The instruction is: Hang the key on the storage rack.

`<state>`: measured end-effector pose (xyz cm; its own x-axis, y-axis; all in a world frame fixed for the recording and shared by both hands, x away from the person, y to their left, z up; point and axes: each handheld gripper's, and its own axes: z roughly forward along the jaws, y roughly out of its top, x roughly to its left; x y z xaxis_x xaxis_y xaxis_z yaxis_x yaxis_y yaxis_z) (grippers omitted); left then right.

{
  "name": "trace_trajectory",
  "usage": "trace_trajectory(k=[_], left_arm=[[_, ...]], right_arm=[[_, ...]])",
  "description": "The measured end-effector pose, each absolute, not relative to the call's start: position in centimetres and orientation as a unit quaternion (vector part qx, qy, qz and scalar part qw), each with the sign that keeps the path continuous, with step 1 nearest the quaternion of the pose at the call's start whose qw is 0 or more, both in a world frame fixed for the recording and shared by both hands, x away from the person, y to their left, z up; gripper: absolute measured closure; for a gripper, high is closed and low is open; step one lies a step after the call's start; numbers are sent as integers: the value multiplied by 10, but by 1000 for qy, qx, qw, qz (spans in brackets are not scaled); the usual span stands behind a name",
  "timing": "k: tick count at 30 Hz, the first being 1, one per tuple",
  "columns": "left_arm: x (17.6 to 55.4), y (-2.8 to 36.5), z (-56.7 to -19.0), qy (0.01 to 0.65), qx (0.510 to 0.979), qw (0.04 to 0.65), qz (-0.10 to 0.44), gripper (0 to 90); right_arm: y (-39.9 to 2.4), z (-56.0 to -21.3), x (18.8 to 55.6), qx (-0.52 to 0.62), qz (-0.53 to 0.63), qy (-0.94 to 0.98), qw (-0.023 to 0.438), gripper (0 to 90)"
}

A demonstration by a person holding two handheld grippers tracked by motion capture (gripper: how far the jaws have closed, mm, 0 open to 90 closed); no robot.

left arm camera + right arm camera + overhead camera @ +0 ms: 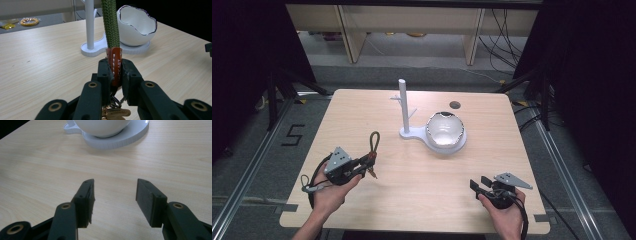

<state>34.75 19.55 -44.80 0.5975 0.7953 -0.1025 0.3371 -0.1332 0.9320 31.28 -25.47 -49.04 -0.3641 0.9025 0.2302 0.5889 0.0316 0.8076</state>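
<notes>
My left gripper point(366, 165) is shut on a keychain: a green braided rope loop point(374, 140) joined by an orange leather band point(115, 65), with metal keys point(115, 113) hanging below the jaws. The jaws clamp the orange band, and the rope point(110, 23) rises from them toward the stand. A white stand point(404, 107) with a tall post and small pegs sits mid-table. Its base also carries a white egg-shaped bowl point(444, 128). My right gripper point(479, 186) rests low at the front right, open, nothing between its pads point(88, 202).
The light wooden table point(422, 200) has a small dark round hole point(455, 105) near its far edge. Black tripod legs point(537, 85) stand by the far right corner and others point(282, 87) by the far left. Cables lie on the floor behind.
</notes>
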Motion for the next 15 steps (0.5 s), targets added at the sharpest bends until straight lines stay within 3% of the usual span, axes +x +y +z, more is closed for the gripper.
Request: trace_trajectory(k=[15], left_arm=[[359,197,-441,397,715,530,226,779]], right_arm=[[-255,-491,313,533,448,697,173,498]])
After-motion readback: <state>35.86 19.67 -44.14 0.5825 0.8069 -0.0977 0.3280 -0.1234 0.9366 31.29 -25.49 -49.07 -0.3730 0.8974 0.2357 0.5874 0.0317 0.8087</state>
